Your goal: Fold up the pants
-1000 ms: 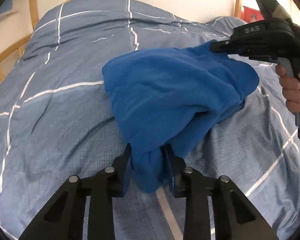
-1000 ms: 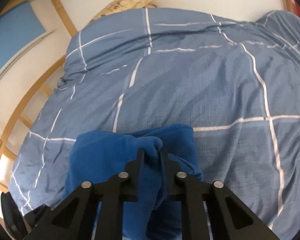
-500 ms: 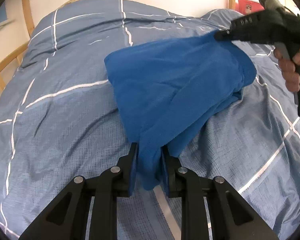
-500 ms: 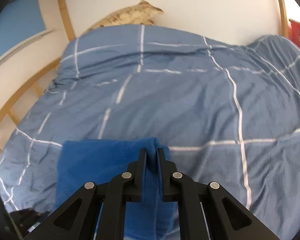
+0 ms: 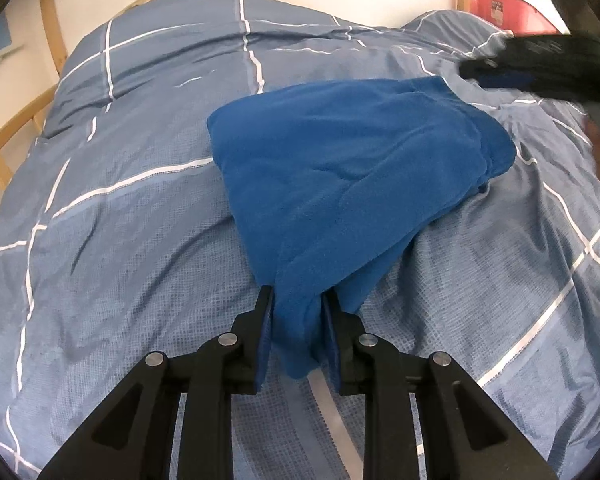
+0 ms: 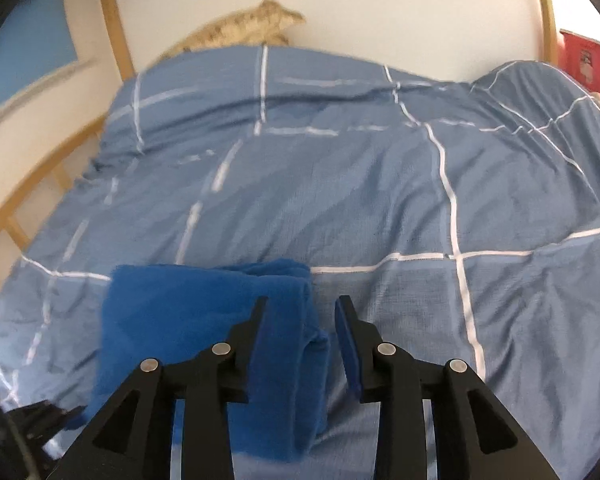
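Observation:
The blue fleece pants [image 5: 351, 160] lie folded over on the blue checked duvet [image 5: 120, 240]. My left gripper [image 5: 298, 300] is shut on the near corner of the pants. In the right wrist view the pants [image 6: 188, 320] lie low at the left. My right gripper [image 6: 301, 304] is open just above their right edge, with nothing between its fingers. The right gripper also shows blurred at the far right of the left wrist view [image 5: 539, 64], apart from the pants.
The duvet [image 6: 379, 200] covers the whole bed. A curved wooden bed frame [image 5: 48, 32] runs along the left side. A patterned pillow [image 6: 244, 28] lies against the white wall at the head. A red box [image 5: 507, 8] stands at the far right.
My right gripper has opened, let go of the pants and pulled away to the right. The pants have dropped flat onto the duvet. My left gripper still holds its corner.

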The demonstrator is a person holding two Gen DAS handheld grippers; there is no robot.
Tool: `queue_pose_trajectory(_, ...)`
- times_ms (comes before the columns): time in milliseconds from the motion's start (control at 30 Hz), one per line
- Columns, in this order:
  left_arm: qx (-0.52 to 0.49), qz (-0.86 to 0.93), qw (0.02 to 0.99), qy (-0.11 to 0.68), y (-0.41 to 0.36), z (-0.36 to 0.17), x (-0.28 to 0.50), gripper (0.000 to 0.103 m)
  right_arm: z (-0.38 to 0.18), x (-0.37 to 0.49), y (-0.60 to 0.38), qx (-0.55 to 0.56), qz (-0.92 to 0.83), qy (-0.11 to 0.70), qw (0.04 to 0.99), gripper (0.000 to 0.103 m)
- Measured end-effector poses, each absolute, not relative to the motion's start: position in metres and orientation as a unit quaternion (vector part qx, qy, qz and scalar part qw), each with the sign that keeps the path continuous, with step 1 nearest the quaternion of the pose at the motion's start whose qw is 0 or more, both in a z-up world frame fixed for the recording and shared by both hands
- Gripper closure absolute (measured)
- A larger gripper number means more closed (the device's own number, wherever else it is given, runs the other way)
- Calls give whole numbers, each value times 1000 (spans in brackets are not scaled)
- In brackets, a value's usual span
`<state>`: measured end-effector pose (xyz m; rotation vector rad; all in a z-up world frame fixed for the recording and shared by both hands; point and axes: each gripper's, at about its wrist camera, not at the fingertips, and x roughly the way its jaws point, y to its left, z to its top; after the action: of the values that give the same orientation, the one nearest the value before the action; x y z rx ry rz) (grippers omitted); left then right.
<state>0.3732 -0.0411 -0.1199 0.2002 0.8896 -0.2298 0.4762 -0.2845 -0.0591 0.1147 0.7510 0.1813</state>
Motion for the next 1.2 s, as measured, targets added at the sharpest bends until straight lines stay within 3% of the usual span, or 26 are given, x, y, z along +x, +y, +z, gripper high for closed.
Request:
queue_pose_trajectory(333,114,-99,893,424,-49,-120,368,79,-97,441,-300,135,143,416,888,70)
queue_pose_trajectory(400,118,-96,893,423,-51,-120,368,79,-100,441,-298,141,167,422,880,91)
queue_pose_trajectory(667,120,-98,891,426,-54,-123,365,78,-94,434,-296,78,137,419,894,97)
queue_pose_trajectory(767,120,-100,889,430,-52,-123,364,75,-103,436,-297,60,114,432,892,98)
queue_pose_trajectory(833,111,-104,881,448,-49,-124,365,57,-107,437,-296,49,100,437,893,98)
queue_pose_trajectory(933,100,-113,872,466,-43,-121,353,53,-106,432,-302,51,61,436,896,97)
queue_pose_trajectory(967,106,-113,873,463,-42,-118,347,51,-104,428,-307,57,48,438,896,89)
queue_pose_trajectory(1067,126,-103,884,438,-38,-102,324,41,-92,410,-308,47,15,410,911,51)
queue_pose_trajectory(1167,110,-93,896,419,-27,-83,308,36,-74,385,-298,37,12,372,927,42)
queue_pose_trajectory(1200,94,-90,901,414,-21,-75,304,35,-69,376,-294,42,18,362,931,33)
